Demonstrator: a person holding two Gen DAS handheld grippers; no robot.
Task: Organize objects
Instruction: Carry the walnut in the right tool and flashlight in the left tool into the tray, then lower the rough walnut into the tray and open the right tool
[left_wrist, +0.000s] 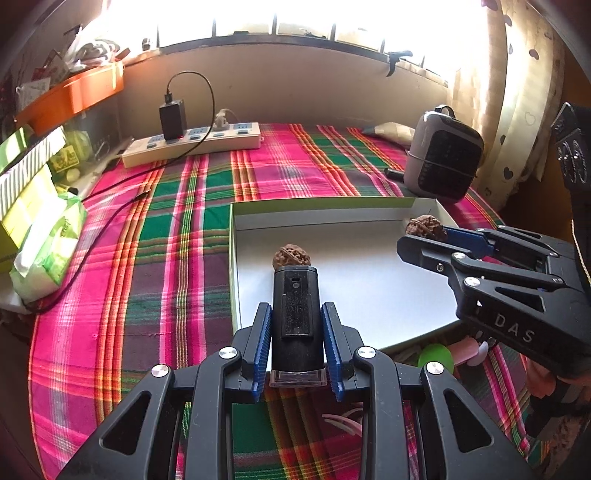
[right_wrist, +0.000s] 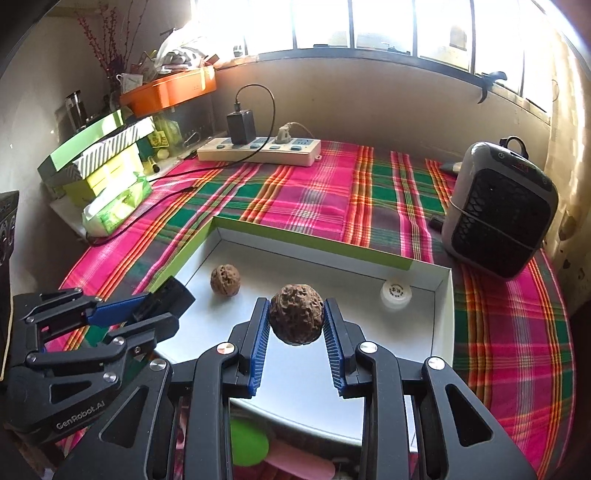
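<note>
Clamped between the left gripper's (left_wrist: 297, 343) blue fingers (left_wrist: 260, 350) is a black device (left_wrist: 297, 317), carried over the white tray (right_wrist: 445, 325); the right gripper (right_wrist: 296, 325) pinches a walnut (right_wrist: 296, 314) above it. Just ahead, a second walnut (right_wrist: 225, 279) is already placed. Lowering and release are judged next.

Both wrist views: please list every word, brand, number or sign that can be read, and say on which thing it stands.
"DAS" on the body of the right hand-held gripper, seen in the left wrist view.
"GenRobot.AI" on the body of the left hand-held gripper, seen in the right wrist view.
Print on the green tissue pack, the stacked boxes and the white round cap: too small or blurred to read.
</note>
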